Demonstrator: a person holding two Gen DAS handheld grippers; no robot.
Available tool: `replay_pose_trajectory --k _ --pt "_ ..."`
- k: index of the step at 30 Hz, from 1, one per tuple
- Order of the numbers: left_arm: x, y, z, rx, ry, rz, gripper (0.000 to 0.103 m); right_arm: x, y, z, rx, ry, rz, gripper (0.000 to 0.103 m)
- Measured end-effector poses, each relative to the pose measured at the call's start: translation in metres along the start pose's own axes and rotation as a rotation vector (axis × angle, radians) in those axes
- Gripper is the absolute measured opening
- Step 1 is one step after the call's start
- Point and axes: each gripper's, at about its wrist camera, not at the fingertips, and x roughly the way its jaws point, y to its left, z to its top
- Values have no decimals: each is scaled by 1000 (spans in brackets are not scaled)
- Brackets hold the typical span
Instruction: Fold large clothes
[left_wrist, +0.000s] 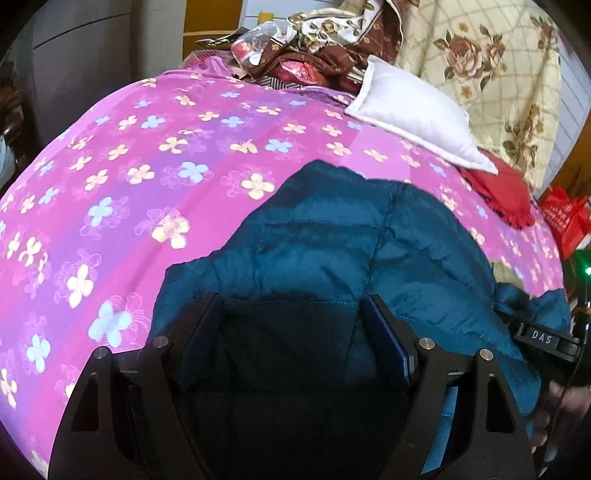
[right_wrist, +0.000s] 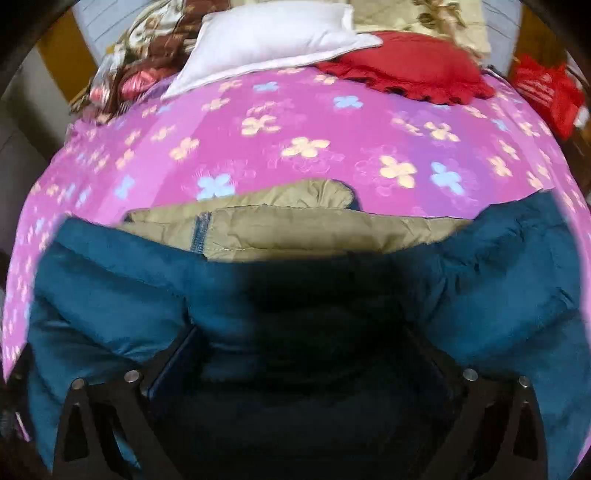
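Observation:
A teal padded jacket (left_wrist: 332, 236) lies on a pink flowered bedsheet (left_wrist: 147, 155). In the right wrist view the jacket (right_wrist: 110, 280) shows its tan lining (right_wrist: 280, 229) along the far edge. My left gripper (left_wrist: 291, 306) is open, its fingers spread wide over the jacket's near part. My right gripper (right_wrist: 303, 339) is open too, fingers wide apart, with jacket fabric bulging between them. The right gripper's body (left_wrist: 543, 338) shows at the jacket's right edge in the left wrist view.
A white pillow (left_wrist: 413, 110) and a red frilled cushion (left_wrist: 498, 195) lie at the bed's far side, with a floral quilt (left_wrist: 491, 66) and a heap of brown cloth (left_wrist: 317, 48) behind. A red bag (left_wrist: 565, 218) hangs beside the bed on the right.

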Motion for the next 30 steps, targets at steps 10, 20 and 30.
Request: replay_pose_trajectory --k 10,20,30 --pt "-29 -10 0 12 -63 -21 79 -100 -46 -62 35 -257 125 99" --pt "-9 -76 -39 296 -53 -36 82 -80 -90 -151 -7 -391 163 103" --pt "-4 -73 -43 280 -48 -47 84 -77 -86 -151 -40 -382 144 103"
